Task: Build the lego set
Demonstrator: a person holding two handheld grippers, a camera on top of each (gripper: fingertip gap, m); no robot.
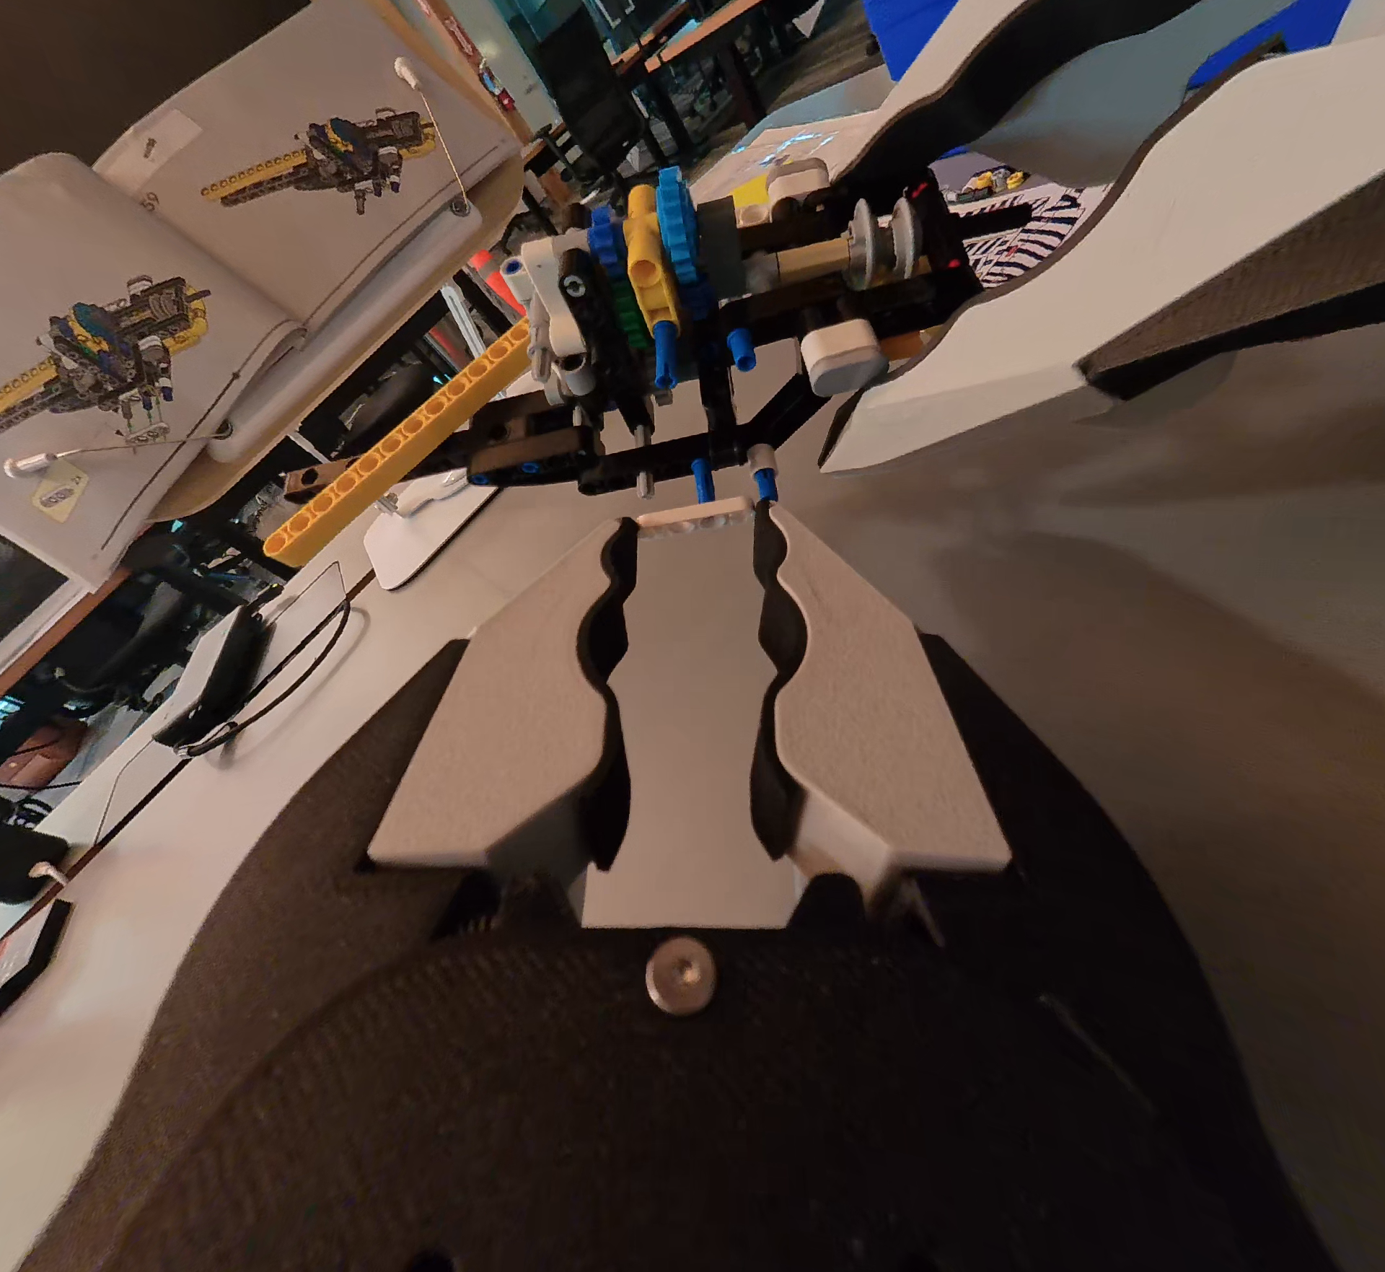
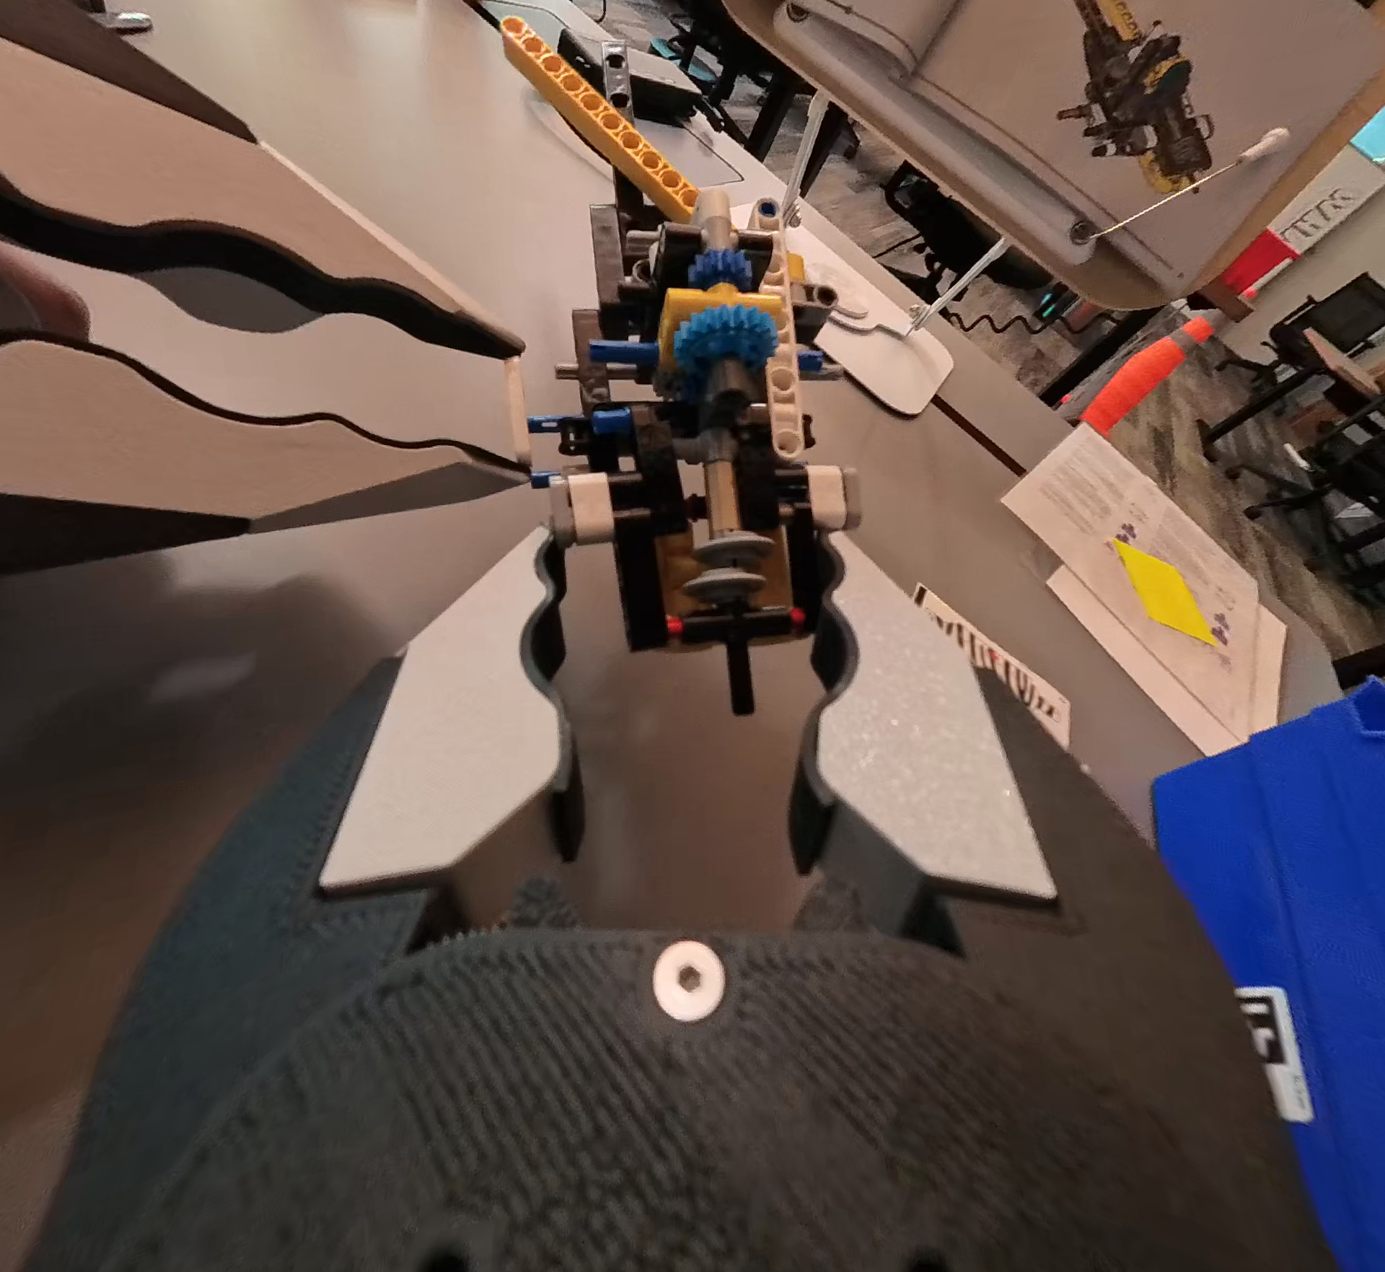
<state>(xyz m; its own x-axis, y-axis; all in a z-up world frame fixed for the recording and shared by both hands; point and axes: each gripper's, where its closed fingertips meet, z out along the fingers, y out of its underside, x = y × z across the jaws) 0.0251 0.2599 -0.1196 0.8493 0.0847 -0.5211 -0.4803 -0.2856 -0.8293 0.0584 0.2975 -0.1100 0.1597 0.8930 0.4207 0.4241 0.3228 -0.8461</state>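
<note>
While right gripper clamps model, left gripper pinches white beam just beside.

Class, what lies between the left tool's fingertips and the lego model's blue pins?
A small white beam, pinched in the left tool, just under the lego model's blue pins; the left wrist view shows it.

Grey table bears papers, blue bin
</note>
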